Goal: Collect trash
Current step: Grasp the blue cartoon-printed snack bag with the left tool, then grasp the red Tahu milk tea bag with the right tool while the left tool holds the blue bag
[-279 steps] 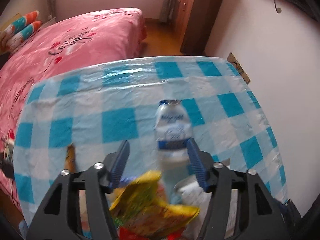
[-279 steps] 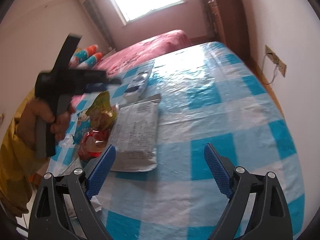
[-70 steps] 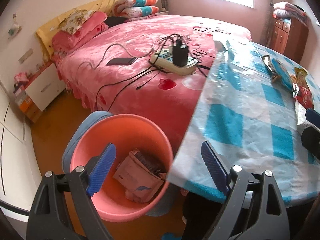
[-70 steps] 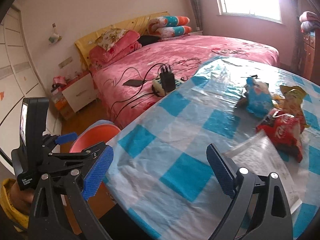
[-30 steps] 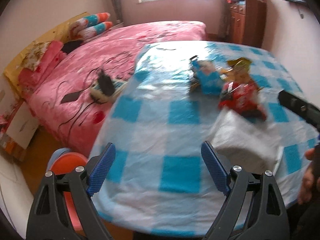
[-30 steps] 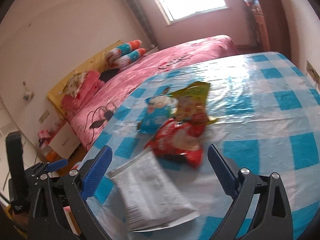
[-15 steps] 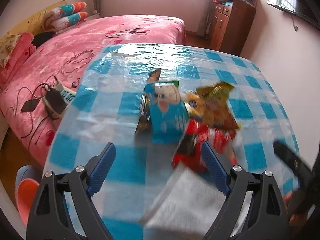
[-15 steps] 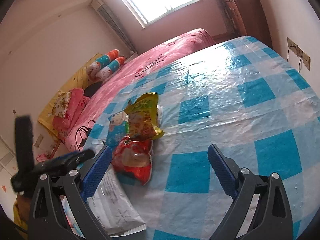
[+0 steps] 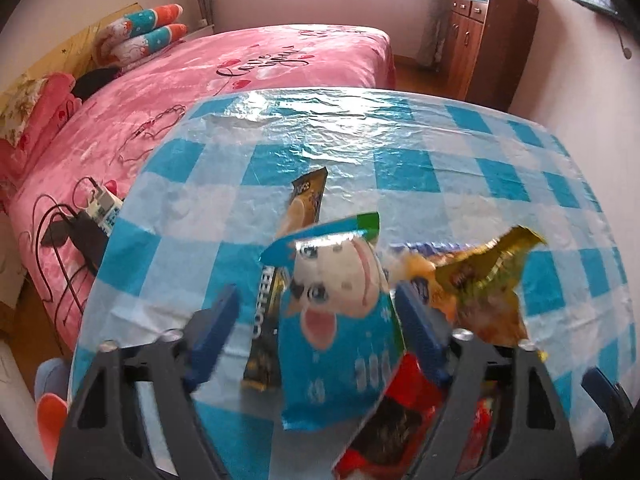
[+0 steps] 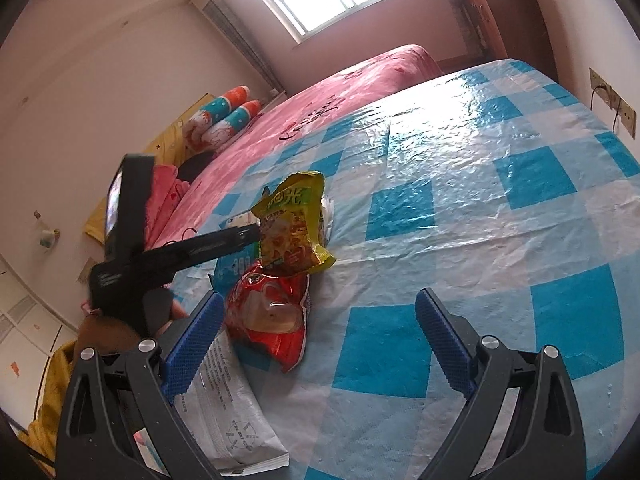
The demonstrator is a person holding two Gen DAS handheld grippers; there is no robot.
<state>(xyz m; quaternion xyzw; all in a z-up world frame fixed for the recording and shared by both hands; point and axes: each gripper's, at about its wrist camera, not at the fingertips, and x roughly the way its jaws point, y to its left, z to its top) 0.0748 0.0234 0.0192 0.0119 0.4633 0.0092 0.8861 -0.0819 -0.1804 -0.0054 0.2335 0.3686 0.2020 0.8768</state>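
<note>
A pile of wrappers lies on the blue-check table [image 9: 400, 152]. My left gripper [image 9: 316, 314] is low over it, its jaws closing around a blue snack bag [image 9: 340, 344] with a cartoon cow; the pads do not press on it. A black coffee stick packet [image 9: 265, 332] lies by the left finger [image 9: 214, 332]. A yellow bag [image 9: 480, 288], a red bag [image 9: 404, 384] and a gold stick packet [image 9: 308, 194] lie around. My right gripper [image 10: 320, 344] is open and holds nothing, just short of the red bag [image 10: 272, 320], the yellow bag [image 10: 294, 232] and a white packet [image 10: 228, 408].
A pink bed [image 9: 260, 68] with a power strip and cables [image 9: 100, 210] flanks the table's left. An orange bin [image 9: 52, 420] stands on the floor at lower left. A wooden cabinet [image 9: 492, 40] stands at the back. A person's hand [image 10: 108, 328] holds the left tool's black frame [image 10: 192, 248].
My left gripper has swept forward across the table and down onto the wrapper pile, and its jaws have narrowed around the blue bag. The right gripper has drifted only a little.
</note>
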